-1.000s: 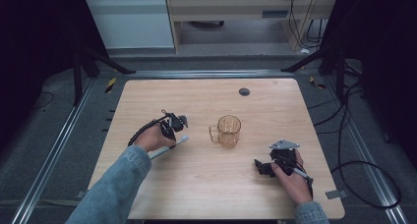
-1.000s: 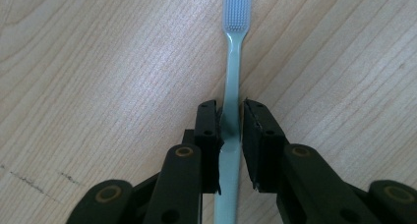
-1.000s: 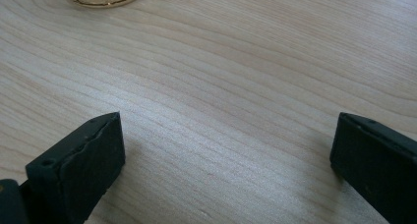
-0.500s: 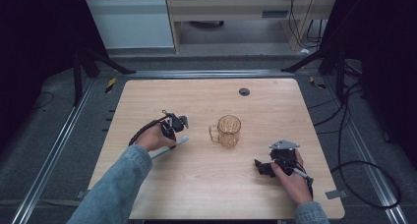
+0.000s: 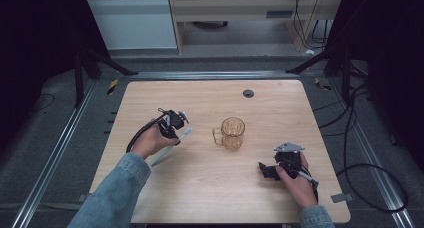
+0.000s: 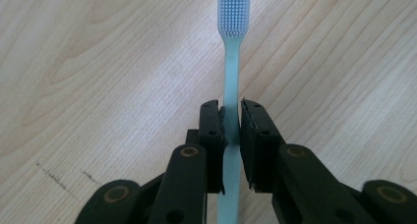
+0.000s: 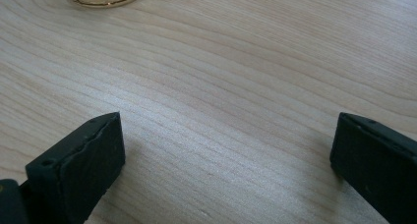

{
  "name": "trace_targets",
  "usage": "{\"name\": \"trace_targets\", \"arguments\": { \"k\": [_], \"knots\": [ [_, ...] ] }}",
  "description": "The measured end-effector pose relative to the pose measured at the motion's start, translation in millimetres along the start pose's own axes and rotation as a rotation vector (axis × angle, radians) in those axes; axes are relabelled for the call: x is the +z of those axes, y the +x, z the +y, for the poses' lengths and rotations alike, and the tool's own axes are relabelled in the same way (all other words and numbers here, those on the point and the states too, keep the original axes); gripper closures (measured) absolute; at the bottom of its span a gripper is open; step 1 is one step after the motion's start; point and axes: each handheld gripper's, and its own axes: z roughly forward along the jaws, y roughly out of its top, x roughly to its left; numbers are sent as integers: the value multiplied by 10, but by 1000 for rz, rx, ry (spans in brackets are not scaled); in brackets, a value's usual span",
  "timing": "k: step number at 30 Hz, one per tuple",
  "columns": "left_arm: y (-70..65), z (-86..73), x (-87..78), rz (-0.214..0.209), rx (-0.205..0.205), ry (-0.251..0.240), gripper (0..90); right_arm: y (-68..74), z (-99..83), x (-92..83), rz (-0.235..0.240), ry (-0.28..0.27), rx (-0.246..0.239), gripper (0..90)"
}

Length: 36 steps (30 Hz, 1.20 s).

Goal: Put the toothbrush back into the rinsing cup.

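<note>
Jaws clamped around toothbrush (image 6: pixel 231 81) handle

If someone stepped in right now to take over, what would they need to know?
Left gripper: shut on the toothbrush, handle between its fingers, brush head pointing away.
Right gripper: open, holding nothing, low over the table.
The glass mug stands upright mid-table, with nothing in it.
Done: toothbrush picked up.
Left, probably: stand the toothbrush in the mug.
</note>
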Motion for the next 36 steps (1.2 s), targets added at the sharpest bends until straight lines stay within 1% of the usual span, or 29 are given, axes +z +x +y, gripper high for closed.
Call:
{"name": "trace_targets", "arguments": {
  "k": [2, 3, 5, 9, 12, 14, 18, 21, 23, 24, 26, 28, 29, 32, 36],
  "knots": [
    [-12, -2, -27, 6, -3, -19, 793, 1, 0, -1, -1, 1, 2, 4],
    [-14, -6, -43, 5, -13, -38, 793, 1, 0, -1, -1, 1, 2, 4],
    [-11, -12, -63, 4, -18, -55, 793, 0, 0, 0, 0, 0, 0, 4],
    [-16, 1, -122, 18, -27, -89, 793, 1, 0, -1, -1, 1, 2, 4],
    [-28, 35, -147, 27, -23, -109, 793, 0, 0, 0, -1, 0, 0, 4],
    [-39, 52, -153, 36, -29, -126, 793, 1, 0, -1, -1, 1, 2, 4],
    [-89, 98, -206, 36, -34, -175, 793, 1, 0, -1, -1, 1, 2, 4],
    [-110, 138, -256, 42, -35, -201, 793, 1, -1, -1, 0, 0, 2, 4],
    [-124, 169, -290, 46, -40, -223, 793, -4, -4, 3, -4, -2, -8, 4],
    [-134, 186, -306, 46, -42, -237, 793, 0, -2, 0, -2, -1, -1, 4],
    [-154, 216, -337, 51, -47, -264, 793, 0, -2, 0, -2, -1, 0, 4],
    [-172, 238, -362, 75, -61, -308, 793, 0, -2, -1, -3, 1, 1, 4],
    [-181, 247, -375, 93, -69, -339, 793, -1, -2, -2, -2, 0, 1, 4],
    [-183, 257, -389, 99, -105, -401, 793, 0, -2, -1, -4, 0, 1, 3],
    [-191, 279, -411, 112, -133, -461, 793, 0, -2, -1, -4, 0, 1, 4]
  ]
}}
